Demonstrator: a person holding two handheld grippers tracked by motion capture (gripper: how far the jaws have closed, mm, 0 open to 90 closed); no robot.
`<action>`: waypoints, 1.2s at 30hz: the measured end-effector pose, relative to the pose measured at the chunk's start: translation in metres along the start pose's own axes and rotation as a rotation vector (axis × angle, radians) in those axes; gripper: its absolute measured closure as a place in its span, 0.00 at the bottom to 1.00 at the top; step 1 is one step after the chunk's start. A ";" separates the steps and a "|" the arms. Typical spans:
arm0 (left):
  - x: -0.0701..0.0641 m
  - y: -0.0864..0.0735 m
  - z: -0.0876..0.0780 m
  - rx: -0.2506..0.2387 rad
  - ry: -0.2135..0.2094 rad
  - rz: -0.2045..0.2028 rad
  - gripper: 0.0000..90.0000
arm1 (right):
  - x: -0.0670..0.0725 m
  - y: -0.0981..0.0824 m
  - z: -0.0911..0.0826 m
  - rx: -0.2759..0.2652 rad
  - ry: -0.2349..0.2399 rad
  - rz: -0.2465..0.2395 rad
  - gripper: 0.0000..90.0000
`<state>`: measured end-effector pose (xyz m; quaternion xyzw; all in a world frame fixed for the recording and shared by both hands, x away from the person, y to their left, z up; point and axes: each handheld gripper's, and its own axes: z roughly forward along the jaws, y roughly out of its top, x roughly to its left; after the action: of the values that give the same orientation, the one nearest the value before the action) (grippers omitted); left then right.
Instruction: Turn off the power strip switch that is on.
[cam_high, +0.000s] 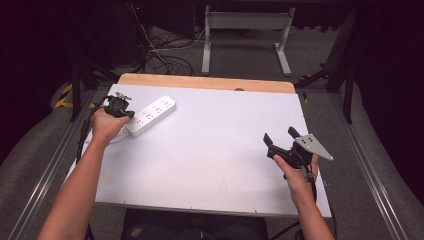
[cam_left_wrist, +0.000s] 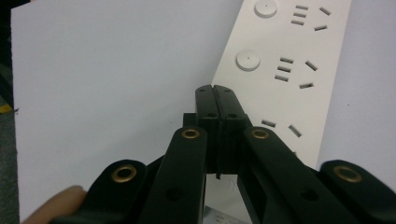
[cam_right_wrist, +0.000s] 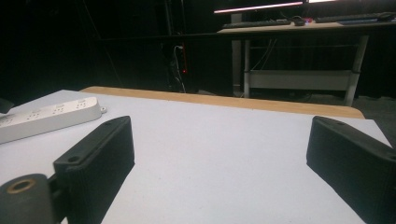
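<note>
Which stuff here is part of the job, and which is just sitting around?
Part of the job: white power strip; left gripper, shut, right over it.
Just around: right gripper, open, nothing in it; far desk; floor cables.

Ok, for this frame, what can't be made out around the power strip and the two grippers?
- Power strip, near end: in the high view the left gripper and hand cover it; whether the shut fingers touch it is unclear.
- Its cord: hidden behind the hand in the high view.
- Its far end: cut off by the top edge in the left gripper view, its near end by the left edge in the right gripper view.
- Right gripper: open, holding nothing.
</note>
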<state>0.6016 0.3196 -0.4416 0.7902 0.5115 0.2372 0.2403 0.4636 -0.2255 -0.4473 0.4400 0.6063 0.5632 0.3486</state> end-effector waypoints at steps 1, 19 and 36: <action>0.000 0.000 0.001 -0.004 0.001 0.001 1.00 | 0.000 0.000 0.000 0.002 0.000 -0.002 0.09; -0.002 -0.002 0.007 -0.020 -0.034 -0.016 1.00 | 0.001 0.000 0.001 -0.001 0.002 0.008 0.09; -0.006 -0.010 0.007 -0.070 -0.031 -0.047 1.00 | 0.002 0.001 -0.002 -0.005 -0.003 0.006 0.09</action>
<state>0.5968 0.3162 -0.4536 0.7727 0.5174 0.2370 0.2810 0.4614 -0.2240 -0.4462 0.4416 0.6031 0.5652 0.3489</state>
